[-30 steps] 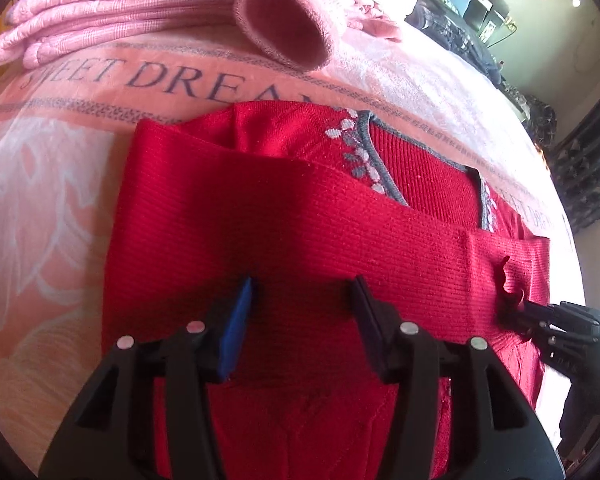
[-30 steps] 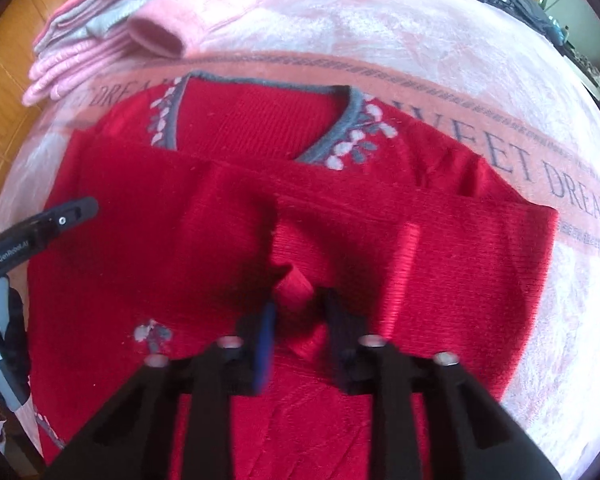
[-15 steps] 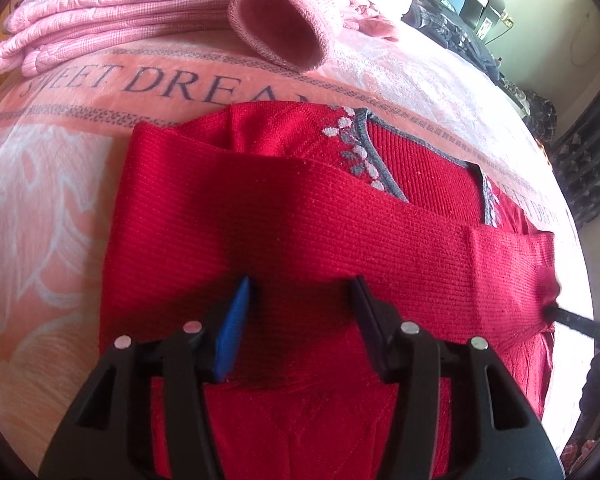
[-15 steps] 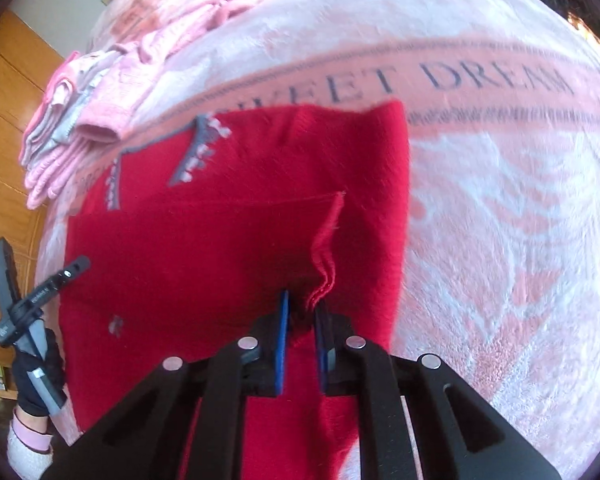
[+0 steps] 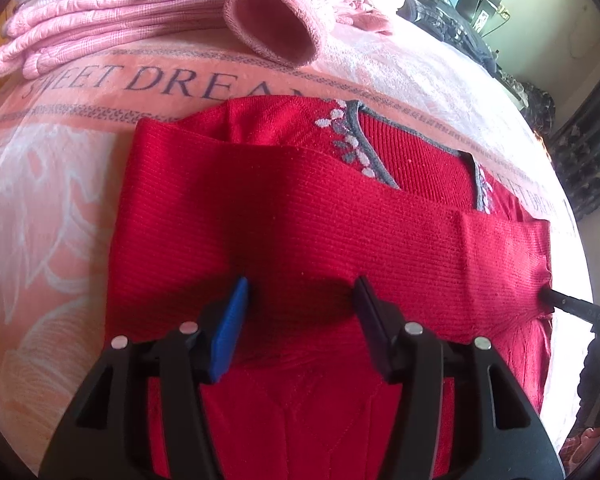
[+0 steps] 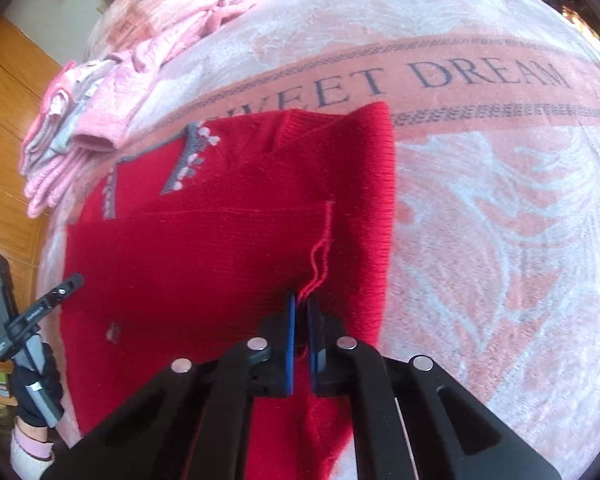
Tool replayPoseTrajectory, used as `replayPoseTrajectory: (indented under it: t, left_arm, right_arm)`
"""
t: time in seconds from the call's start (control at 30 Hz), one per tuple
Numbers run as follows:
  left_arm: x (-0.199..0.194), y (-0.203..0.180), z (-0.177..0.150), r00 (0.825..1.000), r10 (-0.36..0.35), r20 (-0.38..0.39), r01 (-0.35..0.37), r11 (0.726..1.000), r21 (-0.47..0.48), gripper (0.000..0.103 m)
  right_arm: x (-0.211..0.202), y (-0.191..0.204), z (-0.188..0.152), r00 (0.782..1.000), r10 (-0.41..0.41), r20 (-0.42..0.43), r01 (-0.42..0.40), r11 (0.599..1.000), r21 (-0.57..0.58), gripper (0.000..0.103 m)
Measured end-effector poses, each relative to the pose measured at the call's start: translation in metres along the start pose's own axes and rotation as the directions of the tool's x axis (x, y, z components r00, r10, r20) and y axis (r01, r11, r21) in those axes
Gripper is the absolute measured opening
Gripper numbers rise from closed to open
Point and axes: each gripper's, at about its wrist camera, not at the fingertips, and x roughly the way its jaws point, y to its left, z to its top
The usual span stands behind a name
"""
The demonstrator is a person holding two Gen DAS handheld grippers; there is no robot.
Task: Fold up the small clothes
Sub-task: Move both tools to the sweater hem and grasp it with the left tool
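A red knit sweater (image 5: 300, 208) with a grey, flower-trimmed V-neck lies on the pink blanket, both sleeves folded across its chest. My left gripper (image 5: 300, 292) hovers open just above the sweater's middle, with nothing between its fingers. In the right wrist view my right gripper (image 6: 303, 300) is shut on the sweater (image 6: 204, 256) at the cuff end of a folded sleeve, near the garment's right edge. The right gripper's tip (image 5: 560, 302) also shows at the sweater's right side in the left wrist view. The left gripper (image 6: 66, 286), held by a gloved hand (image 6: 34, 390), appears at the left.
A stack of folded pink and grey clothes (image 5: 112, 16) with a pink cuff (image 5: 276, 28) lies at the far edge of the "SWEET DREAM" blanket (image 6: 500, 200). Wooden panelling (image 6: 8, 128) is at the left. Dark furniture (image 5: 580, 152) stands beyond the bed.
My right gripper closed on the sleeve cuff and carried it rightward toward the sweater's right edge, flattening the sleeve. The left gripper stayed open and nearly still.
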Motion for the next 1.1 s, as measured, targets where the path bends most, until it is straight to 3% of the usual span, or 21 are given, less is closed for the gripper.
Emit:
replayPoseTrajectory:
  t: [0.23, 0.3, 0.33, 0.4, 0.57, 0.7, 0.9, 1.1]
  left_arm:
    - [0.004, -0.004, -0.001, 1.000, 0.021, -0.008, -0.020, 0.999, 0.033, 0.059]
    - [-0.002, -0.004, -0.001, 1.000, 0.019, -0.018, -0.019, 1.000, 0.021, 0.059]
    - [-0.011, -0.002, -0.004, 1.000, 0.008, -0.026, -0.007, 1.000, 0.012, 0.059]
    - [-0.031, 0.000, -0.016, 0.999, -0.004, -0.037, 0.005, 1.000, 0.029, 0.059]
    - [-0.082, 0.023, -0.081, 0.996, -0.001, -0.094, 0.011, 0.994, 0.106, 0.065]
    - [-0.117, 0.058, -0.146, 0.989, -0.006, -0.147, 0.014, 0.998, 0.056, 0.066]
    - [-0.150, 0.094, -0.236, 0.976, -0.008, -0.219, 0.005, 1.000, -0.013, 0.068]
    - [-0.163, 0.106, -0.279, 0.971, -0.048, -0.235, 0.038, 0.998, -0.047, 0.070]
  right_arm:
    - [0.009, 0.003, -0.001, 0.999, -0.032, -0.005, 0.032, 0.999, 0.006, 0.004]
    - [-0.001, 0.002, -0.004, 1.000, 0.000, 0.012, 0.000, 1.000, 0.015, 0.014]
    - [-0.014, 0.001, -0.009, 0.999, 0.020, 0.035, -0.020, 1.000, 0.023, 0.025]
    - [-0.036, 0.002, -0.023, 0.996, 0.053, 0.067, -0.054, 0.999, 0.004, 0.028]
    - [-0.084, 0.014, -0.097, 0.995, 0.078, 0.066, -0.069, 0.989, -0.130, 0.037]
    - [-0.101, 0.019, -0.165, 0.993, 0.120, 0.012, -0.117, 0.978, -0.173, 0.041]
    - [-0.111, 0.036, -0.257, 0.995, 0.093, -0.037, -0.099, 0.966, -0.240, 0.045]
    - [-0.110, 0.038, -0.308, 0.989, 0.112, -0.095, -0.130, 0.968, -0.213, 0.045]
